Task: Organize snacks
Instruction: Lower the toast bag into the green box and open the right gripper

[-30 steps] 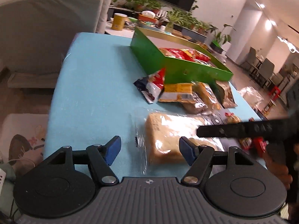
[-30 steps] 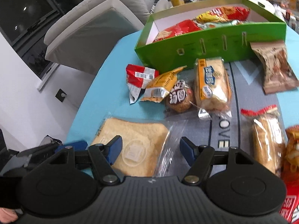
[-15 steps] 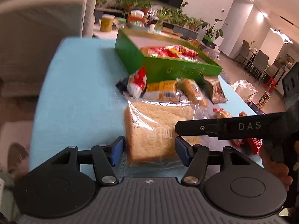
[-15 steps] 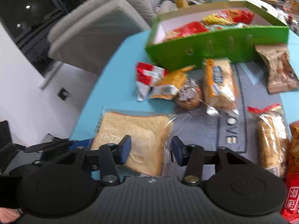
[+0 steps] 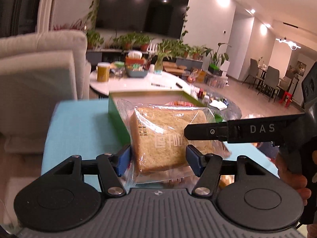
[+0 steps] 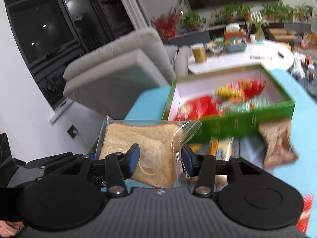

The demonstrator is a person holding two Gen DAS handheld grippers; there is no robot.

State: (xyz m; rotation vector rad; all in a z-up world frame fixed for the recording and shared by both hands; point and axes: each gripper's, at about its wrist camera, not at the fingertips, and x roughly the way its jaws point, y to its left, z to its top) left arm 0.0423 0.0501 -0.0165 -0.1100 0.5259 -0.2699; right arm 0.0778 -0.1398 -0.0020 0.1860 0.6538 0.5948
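The bagged bread slice (image 5: 166, 138) is hanging lifted above the near edge of the surface (image 5: 79, 125), in front of the green box (image 6: 227, 123), so the step in hand is likely carrying it to that box, and the next move probably calls for both tools travelling together over the box's near wall before letting go. The left tool (image 5: 157, 157) and the right tool (image 6: 160, 156) are each sitting narrowed onto the bread, pressing its wrapper from both sides.
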